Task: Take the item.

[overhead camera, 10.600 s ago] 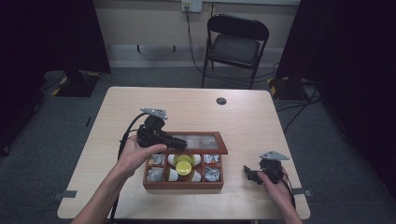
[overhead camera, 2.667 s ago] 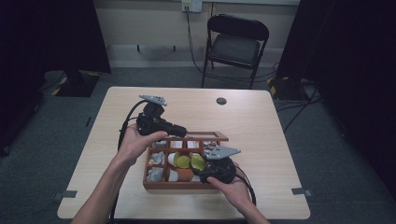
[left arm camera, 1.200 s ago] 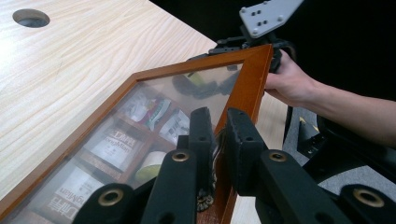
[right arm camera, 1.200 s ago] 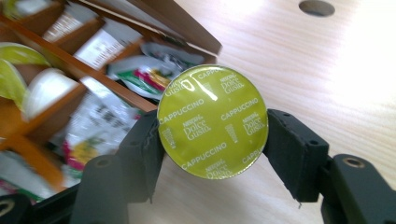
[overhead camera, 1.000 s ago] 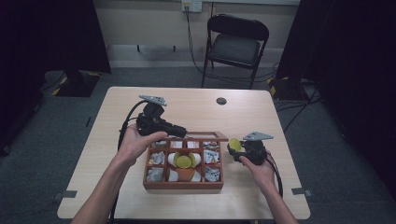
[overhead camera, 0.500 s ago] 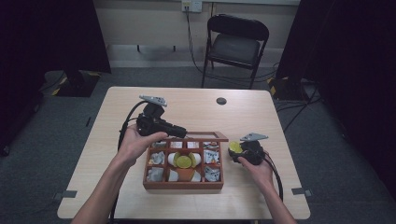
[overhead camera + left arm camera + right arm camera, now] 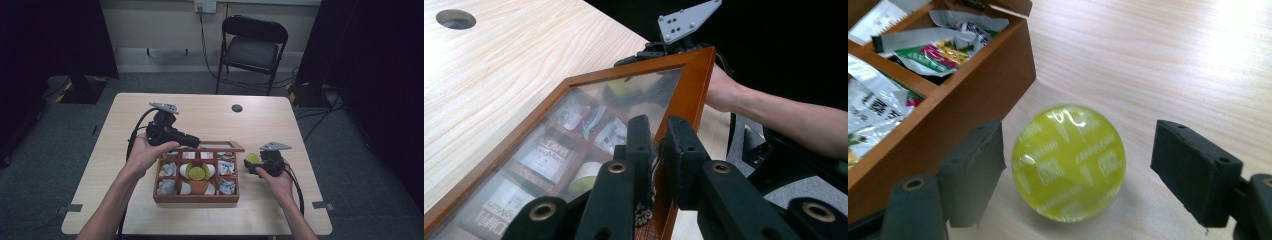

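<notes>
Right gripper view: capsule between jaws (untouched)

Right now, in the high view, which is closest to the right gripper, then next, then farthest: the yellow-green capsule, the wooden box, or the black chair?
1. Yellow-green capsule, between the right gripper's jaws.
2. Wooden box, just to its left.
3. Black chair, far behind the table.

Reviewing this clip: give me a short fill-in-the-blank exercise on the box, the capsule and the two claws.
1. The left claw is shut on the wooden box's glass ____.
2. The yellow-green capsule lies on the ____, beside the wooden box.
3. The right claw is ____ around the capsule, its pads apart from it.

Missing words: lid; table; open
</notes>
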Demonstrator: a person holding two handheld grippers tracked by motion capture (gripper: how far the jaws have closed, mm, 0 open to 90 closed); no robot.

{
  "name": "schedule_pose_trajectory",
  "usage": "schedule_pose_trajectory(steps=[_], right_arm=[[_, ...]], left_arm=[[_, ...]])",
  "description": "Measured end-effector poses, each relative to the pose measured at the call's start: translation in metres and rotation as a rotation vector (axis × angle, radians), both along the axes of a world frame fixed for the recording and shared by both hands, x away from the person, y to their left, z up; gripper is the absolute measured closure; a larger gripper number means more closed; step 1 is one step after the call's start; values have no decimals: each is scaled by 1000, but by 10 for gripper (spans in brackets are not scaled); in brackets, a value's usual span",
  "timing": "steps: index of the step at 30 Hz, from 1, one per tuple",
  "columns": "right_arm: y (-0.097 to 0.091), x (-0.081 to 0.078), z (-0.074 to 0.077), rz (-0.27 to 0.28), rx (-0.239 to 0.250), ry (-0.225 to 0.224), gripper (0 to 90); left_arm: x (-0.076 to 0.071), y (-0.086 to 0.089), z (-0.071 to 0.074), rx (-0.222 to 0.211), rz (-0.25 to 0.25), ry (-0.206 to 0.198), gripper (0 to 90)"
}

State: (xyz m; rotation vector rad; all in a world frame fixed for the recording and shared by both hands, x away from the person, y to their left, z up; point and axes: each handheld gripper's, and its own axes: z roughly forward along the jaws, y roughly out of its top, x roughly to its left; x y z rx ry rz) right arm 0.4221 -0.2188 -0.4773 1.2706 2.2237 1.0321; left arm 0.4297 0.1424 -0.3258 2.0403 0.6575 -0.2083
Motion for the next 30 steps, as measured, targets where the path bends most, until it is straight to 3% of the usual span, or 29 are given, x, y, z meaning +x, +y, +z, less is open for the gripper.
schedule_pose_trajectory(steps=[8,13,21,26,30], right_arm=[[-9,-11,14,-14,27,-10,202],[-17,-24,17,-3,4,-9,203],[-40,-48,11,-28,-7,6,207],[-48,-57,1,-32,-37,34,205],[-54,-60,-7,-70,-50,32,204]], left_arm=[[0,0,0,0,-1,5,814],[0,-1,0,8,-6,6,814],[-1,-1,-1,12,-11,10,814],[-2,-1,-2,11,-15,19,814],[-5,-3,-4,31,-36,5,815]])
